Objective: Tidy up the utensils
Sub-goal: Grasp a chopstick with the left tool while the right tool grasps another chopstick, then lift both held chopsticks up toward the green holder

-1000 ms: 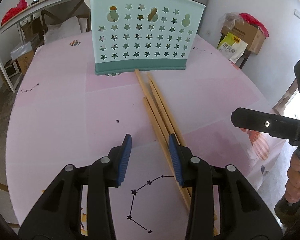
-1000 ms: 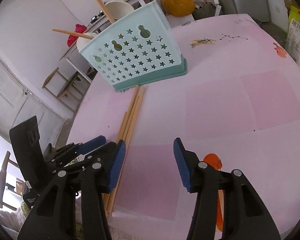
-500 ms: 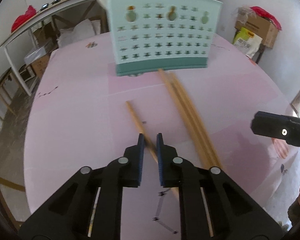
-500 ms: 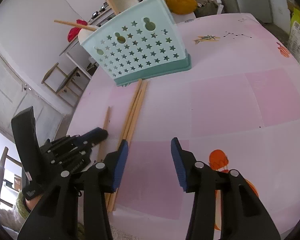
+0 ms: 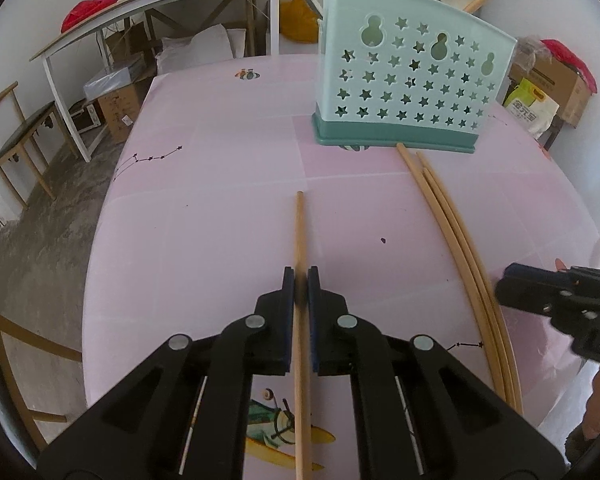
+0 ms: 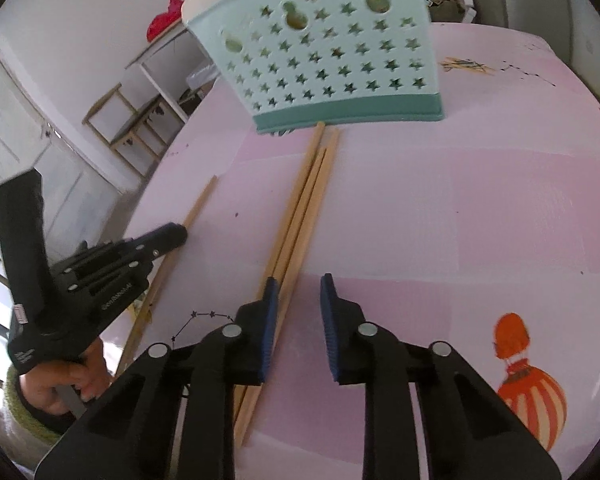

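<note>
left gripper [image 5: 301, 280] jaws clamped tight on a single chopstick [image 5: 299, 232], pulled out toward the left edge of the pink desk [image 5: 220, 208], apart from the rest. three loose chopsticks [image 6: 300, 208] lie bunched mid-desk, far tips touching the base of the teal star-cut utensil holder [image 6: 340, 52] at the far edge. right gripper [image 6: 298, 304] jaws closing, half shut, nothing between them; left pad sits over the bunch. hot-air balloon print [image 6: 528, 384] at the near right corner.
</note>
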The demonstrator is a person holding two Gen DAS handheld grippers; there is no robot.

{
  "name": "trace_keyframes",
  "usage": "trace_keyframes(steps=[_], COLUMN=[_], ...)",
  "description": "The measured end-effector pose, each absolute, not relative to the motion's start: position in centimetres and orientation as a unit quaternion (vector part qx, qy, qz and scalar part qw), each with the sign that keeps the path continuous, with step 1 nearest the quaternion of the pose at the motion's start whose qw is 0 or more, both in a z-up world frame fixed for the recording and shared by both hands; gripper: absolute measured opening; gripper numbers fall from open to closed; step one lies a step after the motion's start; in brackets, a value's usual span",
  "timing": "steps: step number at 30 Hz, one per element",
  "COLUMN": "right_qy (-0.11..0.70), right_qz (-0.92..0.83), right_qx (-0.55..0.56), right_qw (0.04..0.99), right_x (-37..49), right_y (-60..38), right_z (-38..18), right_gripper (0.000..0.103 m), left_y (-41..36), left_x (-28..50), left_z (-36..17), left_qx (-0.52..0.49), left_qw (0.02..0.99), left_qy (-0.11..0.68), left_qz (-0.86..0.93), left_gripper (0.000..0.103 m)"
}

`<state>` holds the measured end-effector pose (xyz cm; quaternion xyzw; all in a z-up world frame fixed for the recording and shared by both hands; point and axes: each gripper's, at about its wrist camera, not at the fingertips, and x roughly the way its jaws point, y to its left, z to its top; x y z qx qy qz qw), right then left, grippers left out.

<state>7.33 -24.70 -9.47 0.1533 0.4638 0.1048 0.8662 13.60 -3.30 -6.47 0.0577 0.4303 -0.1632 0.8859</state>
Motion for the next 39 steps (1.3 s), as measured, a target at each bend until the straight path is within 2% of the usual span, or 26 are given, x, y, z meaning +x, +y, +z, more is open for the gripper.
trace_keyframes(steps=[8, 20, 24, 28, 30, 31, 39], right_qy=[0.467, 0.480, 0.497, 0.500, 0.498, 0.497, 0.487], right_qz=[0.092, 0.041, 0.035, 0.040, 0.041, 0.045, 0.042], right_qx=[0.117, 0.104, 0.109, 0.117, 0.114, 0.114, 0.081], right_qw=[0.872, 0.870, 0.860, 0.857, 0.859, 0.859, 0.869], right_x=[7.8, 5.4, 4.0, 4.3, 5.0, 5.4, 9.0], right_y=[-23.4, -26.6, -28.2, -29.1, -29.1, -29.1, -28.2], right_z=[-9.4, -9.0, -9.0, -9.2, -9.2, -9.2, -9.1], right_gripper=[0.009, 0.006, 0.006, 0.008, 0.018, 0.019, 0.020], left_y=[-3.2, -1.9, -1.3, -1.7, -2.3, -2.6, -3.5], left_x=[13.7, 12.8, 12.2, 12.2, 12.5, 12.7, 14.4], left_z=[-6.5, -6.1, -6.1, -6.1, -6.1, -6.1, -6.1], left_qx=[0.050, 0.021, -0.002, 0.012, 0.030, 0.038, 0.070], left_qw=[0.885, 0.870, 0.854, 0.850, 0.850, 0.850, 0.856], left_qy=[0.431, 0.461, 0.481, 0.485, 0.485, 0.484, 0.474], left_qz=[-0.167, -0.175, -0.196, -0.204, -0.205, -0.204, -0.192], left_gripper=[0.005, 0.005, 0.005, 0.011, 0.011, 0.011, 0.011])
